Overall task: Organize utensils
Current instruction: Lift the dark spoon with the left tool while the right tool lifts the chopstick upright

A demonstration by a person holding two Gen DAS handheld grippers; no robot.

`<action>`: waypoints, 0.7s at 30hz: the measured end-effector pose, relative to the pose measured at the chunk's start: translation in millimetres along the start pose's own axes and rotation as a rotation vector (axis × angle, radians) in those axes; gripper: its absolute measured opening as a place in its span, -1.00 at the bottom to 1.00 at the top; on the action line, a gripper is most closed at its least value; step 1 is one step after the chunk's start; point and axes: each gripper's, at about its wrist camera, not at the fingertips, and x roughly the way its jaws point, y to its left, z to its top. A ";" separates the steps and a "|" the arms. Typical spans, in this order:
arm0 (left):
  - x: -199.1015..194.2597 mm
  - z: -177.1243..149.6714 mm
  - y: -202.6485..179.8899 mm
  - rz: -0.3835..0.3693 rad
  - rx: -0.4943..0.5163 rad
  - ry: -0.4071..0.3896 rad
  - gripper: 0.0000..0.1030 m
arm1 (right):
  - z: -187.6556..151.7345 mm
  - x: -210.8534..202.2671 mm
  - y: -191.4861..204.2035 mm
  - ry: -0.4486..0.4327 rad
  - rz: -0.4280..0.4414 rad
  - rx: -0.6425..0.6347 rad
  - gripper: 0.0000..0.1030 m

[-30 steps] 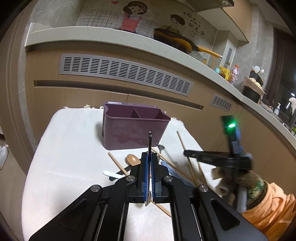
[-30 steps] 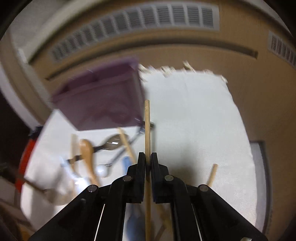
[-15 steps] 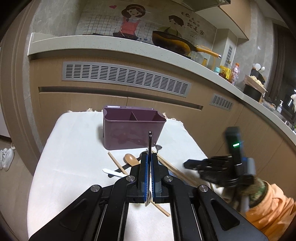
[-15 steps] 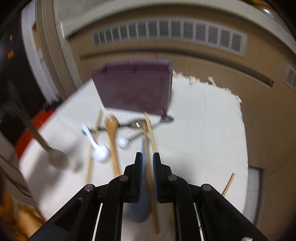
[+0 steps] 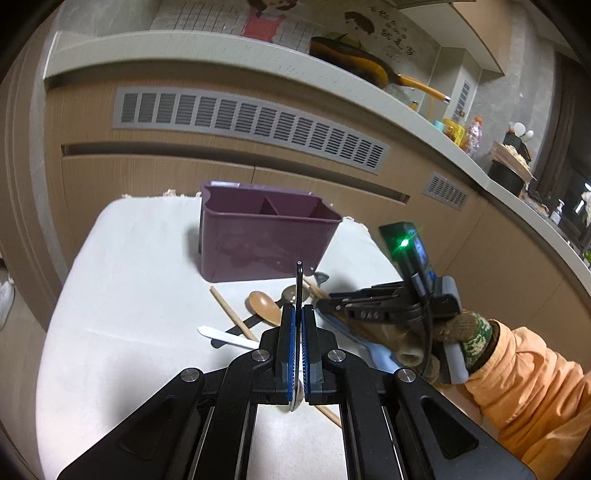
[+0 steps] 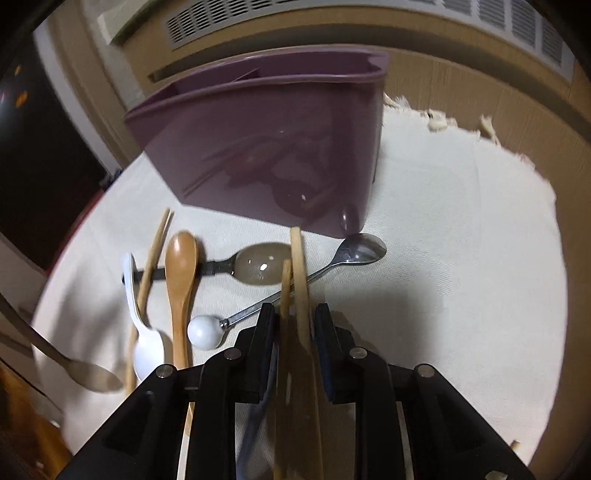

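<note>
Chopsticks hidden under the fingers

Wall poster: Chinese characters, unreadable

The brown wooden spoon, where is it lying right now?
In the right wrist view the brown wooden spoon lies on the white cloth, left of centre, in front of the purple caddy, between a wooden chopstick and a translucent spoon.

Dim warm light, fisheye-bent edges, slight motion blur.
</note>
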 end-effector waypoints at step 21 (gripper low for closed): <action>-25.1 11.0 -32.6 0.011 0.060 -0.057 -0.94 | -17.9 -178.6 69.7 -0.402 0.021 -0.132 -0.87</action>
